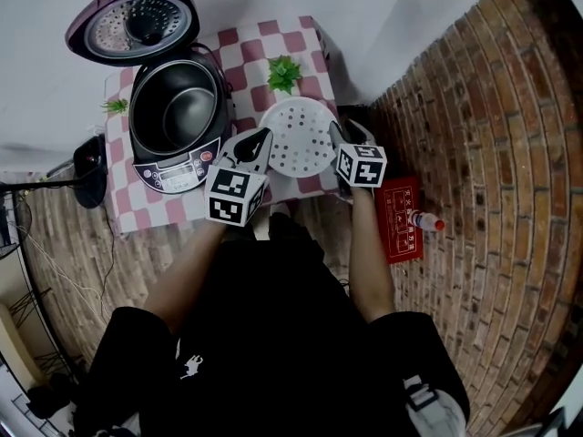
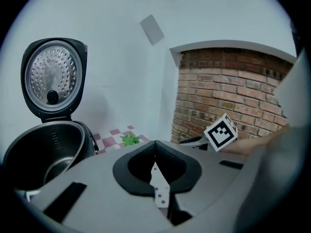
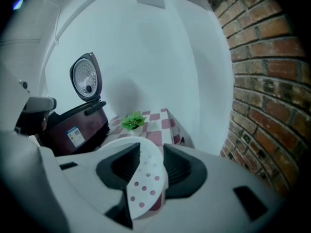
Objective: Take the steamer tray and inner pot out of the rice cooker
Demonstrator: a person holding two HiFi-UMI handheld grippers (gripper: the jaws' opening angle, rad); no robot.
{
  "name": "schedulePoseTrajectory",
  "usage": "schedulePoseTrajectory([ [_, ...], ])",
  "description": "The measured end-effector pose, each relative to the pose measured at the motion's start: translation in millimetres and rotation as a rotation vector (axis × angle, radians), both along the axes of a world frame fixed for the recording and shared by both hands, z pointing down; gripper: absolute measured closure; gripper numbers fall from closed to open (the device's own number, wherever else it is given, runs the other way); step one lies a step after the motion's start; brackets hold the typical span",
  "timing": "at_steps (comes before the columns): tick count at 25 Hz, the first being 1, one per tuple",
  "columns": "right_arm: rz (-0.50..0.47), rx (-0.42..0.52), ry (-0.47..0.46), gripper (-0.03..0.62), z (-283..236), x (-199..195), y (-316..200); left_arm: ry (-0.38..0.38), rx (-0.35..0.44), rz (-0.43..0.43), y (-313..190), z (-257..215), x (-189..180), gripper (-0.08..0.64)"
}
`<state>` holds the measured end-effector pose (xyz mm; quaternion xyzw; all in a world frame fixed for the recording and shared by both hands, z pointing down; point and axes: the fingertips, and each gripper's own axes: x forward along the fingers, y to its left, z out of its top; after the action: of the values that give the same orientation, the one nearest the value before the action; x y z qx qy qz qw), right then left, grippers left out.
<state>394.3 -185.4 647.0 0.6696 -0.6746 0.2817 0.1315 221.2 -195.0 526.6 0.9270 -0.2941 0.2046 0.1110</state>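
Observation:
The white perforated steamer tray [image 1: 299, 135] is over the front right of the checked table [image 1: 310, 44], between my two grippers. My left gripper [image 1: 260, 144] is shut on the tray's left rim. In the left gripper view a thin strip of the steamer tray [image 2: 161, 193] is pinched between the closed jaws of the left gripper [image 2: 155, 147]. My right gripper [image 1: 342, 139] is at the right rim. In the right gripper view the steamer tray [image 3: 146, 183] lies between the right gripper's [image 3: 151, 154] jaws, with a gap to the right pad. The dark inner pot [image 1: 182, 107] sits in the open rice cooker [image 1: 173, 167].
The cooker's lid [image 1: 137, 21] stands up behind it. A small green plant [image 1: 284, 73] sits behind the tray, and another sprig [image 1: 116, 105] at the table's left edge. A brick wall runs along the right. On the floor there lie a red mat [image 1: 401, 217] and a bottle [image 1: 425, 220].

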Motion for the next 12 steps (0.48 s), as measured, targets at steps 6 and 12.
schedulePoseTrajectory([
  [6, -0.104, 0.095, -0.003, 0.526, -58, -28, -20, 0.056, 0.04, -0.045, -10, -37, -10, 0.557],
  [12, -0.204, 0.157, -0.019, 0.591, -106, -70, -39, 0.06, 0.086, -0.112, -28, -62, -35, 0.557],
])
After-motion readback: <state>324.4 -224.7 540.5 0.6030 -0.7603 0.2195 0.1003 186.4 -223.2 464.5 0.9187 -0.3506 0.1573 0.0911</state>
